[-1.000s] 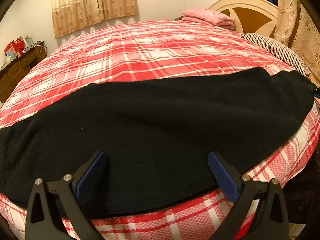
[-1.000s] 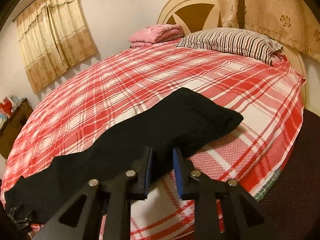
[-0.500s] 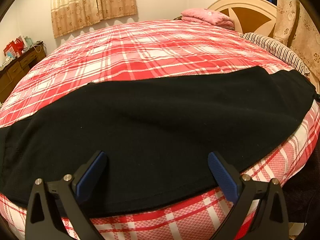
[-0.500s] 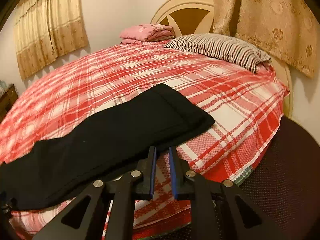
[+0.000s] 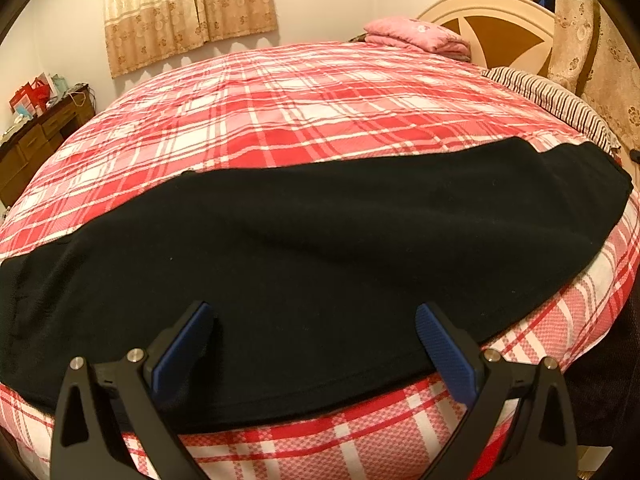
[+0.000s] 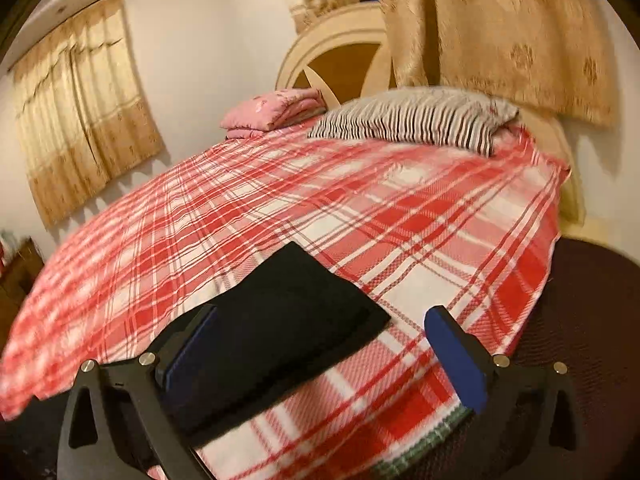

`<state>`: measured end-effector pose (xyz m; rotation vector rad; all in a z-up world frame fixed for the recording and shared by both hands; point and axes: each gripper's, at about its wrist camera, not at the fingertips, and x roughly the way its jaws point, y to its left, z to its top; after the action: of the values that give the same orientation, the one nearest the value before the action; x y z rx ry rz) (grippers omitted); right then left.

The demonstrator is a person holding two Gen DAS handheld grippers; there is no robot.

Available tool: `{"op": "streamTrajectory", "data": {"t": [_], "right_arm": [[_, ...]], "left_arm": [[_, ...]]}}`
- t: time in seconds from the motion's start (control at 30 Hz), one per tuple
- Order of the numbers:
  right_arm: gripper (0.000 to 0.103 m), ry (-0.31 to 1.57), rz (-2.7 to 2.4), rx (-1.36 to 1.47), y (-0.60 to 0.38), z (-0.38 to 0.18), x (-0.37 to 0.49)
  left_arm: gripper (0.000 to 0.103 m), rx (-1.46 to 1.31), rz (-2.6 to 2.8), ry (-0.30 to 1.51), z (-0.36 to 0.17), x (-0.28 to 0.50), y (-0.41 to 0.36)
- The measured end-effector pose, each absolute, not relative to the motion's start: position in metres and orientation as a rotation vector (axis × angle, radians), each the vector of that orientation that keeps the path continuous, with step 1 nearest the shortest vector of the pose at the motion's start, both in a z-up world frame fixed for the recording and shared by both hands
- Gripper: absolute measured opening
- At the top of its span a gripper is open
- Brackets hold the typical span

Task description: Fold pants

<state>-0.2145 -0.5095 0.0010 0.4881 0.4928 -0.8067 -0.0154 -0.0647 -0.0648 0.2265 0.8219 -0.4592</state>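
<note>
Black pants (image 5: pixel 304 256) lie flat in a long band across the near edge of a bed with a red plaid cover (image 5: pixel 288 112). My left gripper (image 5: pixel 314 340) is open and empty, just above the pants' near hem. In the right wrist view one end of the pants (image 6: pixel 288 312) lies on the plaid cover (image 6: pixel 360 208). My right gripper (image 6: pixel 320 344) is open and empty, its fingers spread over that end, the left finger (image 6: pixel 188 348) above the cloth. The view is blurred by motion.
A striped pillow (image 6: pixel 416 120) and a folded pink blanket (image 6: pixel 272 112) lie by the cream headboard (image 6: pixel 340 60). Beige curtains (image 5: pixel 188 8) hang on the far wall. A dark wooden dresser (image 5: pixel 36 136) stands at the left. Dark floor (image 6: pixel 580 320) lies right of the bed.
My right gripper has opened from shut and let go of the pants' end, and it has shifted right along the bed edge. My left gripper has stayed open and still.
</note>
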Motion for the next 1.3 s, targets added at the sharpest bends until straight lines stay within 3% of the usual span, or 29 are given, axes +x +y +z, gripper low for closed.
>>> {"op": "streamTrajectory", "data": {"t": [0.33, 0.37, 0.43, 0.47, 0.67, 0.77, 0.8, 1.07, 1.3], "right_arm": [[0.098, 0.565, -0.871, 0.368, -0.505, -0.025, -0.198], [0.094, 0.566, -0.861, 0.356, -0.503, -0.024, -0.196], [0.062, 0.584, -0.829, 0.327, -0.499, -0.021, -0.192], [0.057, 0.601, -0.817, 0.316, -0.498, -0.020, -0.188], [0.054, 0.570, -0.800, 0.380, -0.508, -0.021, -0.194], [0.025, 0.616, -0.829, 0.321, -0.506, -0.016, -0.188], [0.010, 0.618, -0.812, 0.314, -0.503, -0.013, -0.187], [0.010, 0.494, -0.500, 0.145, -0.403, 0.038, -0.153], [0.011, 0.576, -0.139, 0.044, -0.285, 0.002, -0.099]], "left_arm": [[0.103, 0.229, -0.456, 0.833, -0.069, -0.014, -0.065], [0.103, 0.228, -0.456, 0.833, -0.069, -0.014, -0.065], [0.103, 0.227, -0.455, 0.833, -0.069, -0.013, -0.066], [0.103, 0.227, -0.455, 0.834, -0.068, -0.013, -0.066], [0.103, 0.226, -0.455, 0.833, -0.067, -0.015, -0.064], [0.103, 0.222, -0.452, 0.823, -0.062, -0.015, -0.061], [0.103, 0.219, -0.450, 0.816, -0.060, -0.015, -0.059], [0.103, 0.174, -0.418, 0.791, -0.048, -0.006, -0.041], [0.103, 0.153, -0.406, 0.804, -0.052, -0.001, -0.032]]}}
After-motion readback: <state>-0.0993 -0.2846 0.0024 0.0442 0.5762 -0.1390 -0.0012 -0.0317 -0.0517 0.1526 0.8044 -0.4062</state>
